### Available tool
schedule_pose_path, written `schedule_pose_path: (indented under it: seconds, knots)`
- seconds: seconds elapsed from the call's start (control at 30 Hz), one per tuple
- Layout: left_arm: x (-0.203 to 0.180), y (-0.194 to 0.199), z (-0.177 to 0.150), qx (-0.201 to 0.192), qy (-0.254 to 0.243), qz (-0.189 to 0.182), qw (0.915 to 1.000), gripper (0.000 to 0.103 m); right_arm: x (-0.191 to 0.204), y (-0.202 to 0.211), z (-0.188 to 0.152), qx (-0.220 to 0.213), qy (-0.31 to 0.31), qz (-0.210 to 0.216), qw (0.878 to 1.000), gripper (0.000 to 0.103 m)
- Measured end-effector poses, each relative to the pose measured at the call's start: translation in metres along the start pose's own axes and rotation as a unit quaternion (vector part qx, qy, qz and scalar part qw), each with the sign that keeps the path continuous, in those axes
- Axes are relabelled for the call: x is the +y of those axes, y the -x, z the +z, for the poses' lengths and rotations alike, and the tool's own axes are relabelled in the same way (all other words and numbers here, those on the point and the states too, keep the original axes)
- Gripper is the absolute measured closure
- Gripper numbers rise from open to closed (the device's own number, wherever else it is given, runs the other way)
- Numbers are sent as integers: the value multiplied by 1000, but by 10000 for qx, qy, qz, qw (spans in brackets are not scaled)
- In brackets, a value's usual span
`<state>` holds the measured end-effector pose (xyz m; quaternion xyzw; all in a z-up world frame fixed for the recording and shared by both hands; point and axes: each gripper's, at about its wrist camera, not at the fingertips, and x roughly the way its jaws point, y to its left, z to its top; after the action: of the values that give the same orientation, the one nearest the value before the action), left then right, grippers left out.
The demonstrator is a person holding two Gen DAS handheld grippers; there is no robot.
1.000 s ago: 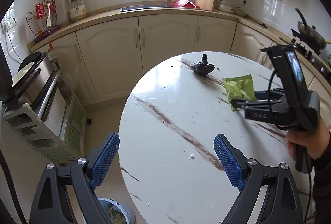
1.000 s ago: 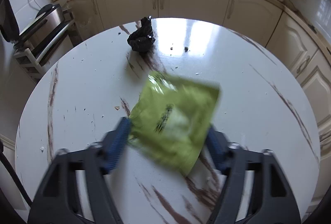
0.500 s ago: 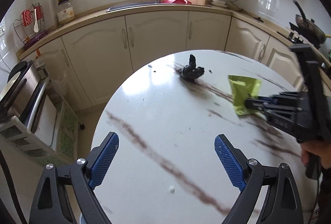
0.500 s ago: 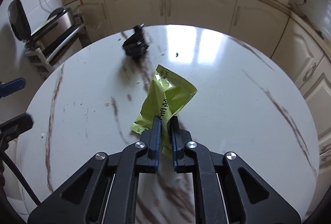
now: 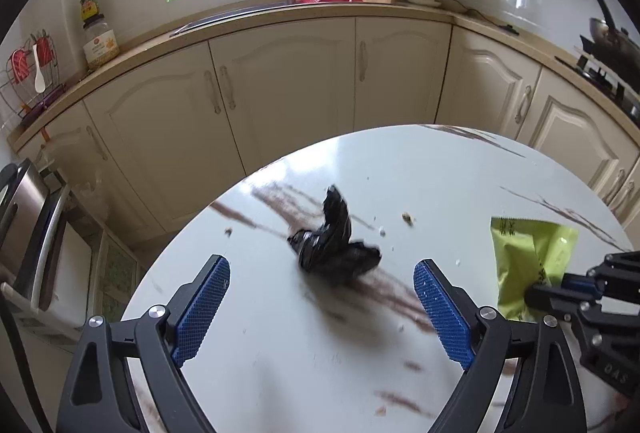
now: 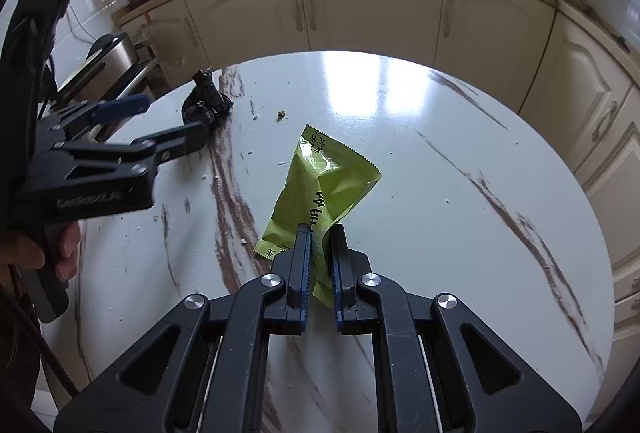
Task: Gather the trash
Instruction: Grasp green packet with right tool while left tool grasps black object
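A crumpled black plastic bag (image 5: 332, 247) lies on the round white marble table (image 5: 304, 373); it also shows in the right wrist view (image 6: 205, 103). My left gripper (image 5: 322, 287) is open, its blue pads either side of the bag and just short of it; it also shows in the right wrist view (image 6: 160, 125). My right gripper (image 6: 321, 233) is shut on a green snack wrapper (image 6: 324, 185), held just over the table. The wrapper also shows in the left wrist view (image 5: 528, 257), with the right gripper (image 5: 536, 291) pinching its lower edge.
Small crumbs (image 6: 281, 114) are scattered on the table near the black bag. Cream kitchen cabinets (image 5: 288, 85) run behind the table. A metal appliance on a rack (image 5: 24, 217) stands at the left. A stove with a pan (image 5: 612, 45) is at the far right.
My left gripper has moved forward across the table until the black bag sits between its open fingers. My right gripper closed on the green wrapper and still holds it.
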<state>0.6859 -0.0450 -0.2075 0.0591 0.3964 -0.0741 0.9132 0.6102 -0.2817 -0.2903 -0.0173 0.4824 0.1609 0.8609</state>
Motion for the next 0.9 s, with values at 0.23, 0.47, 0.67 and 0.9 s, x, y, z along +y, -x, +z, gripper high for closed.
schedule_pose_path:
  seconds: [0.23,0.47,0.67,0.9]
  knots:
    - [-8,-49,26,348,-92,15,9994,46,-5,-4,5,-19,-21,152,9999,94]
    - [-10,-64,27,427,-174,-430,9980,76,-6,2,-4,-39,-88,224,9997,94]
    - [-11,-35,6,245,-155,-631,9976,76,3,18,-11,-96,-138,296,9994,94]
    - [-14,26,-20,-35,-262,-880,9958,76,32,54,-28,-232,-150,390,9989,94]
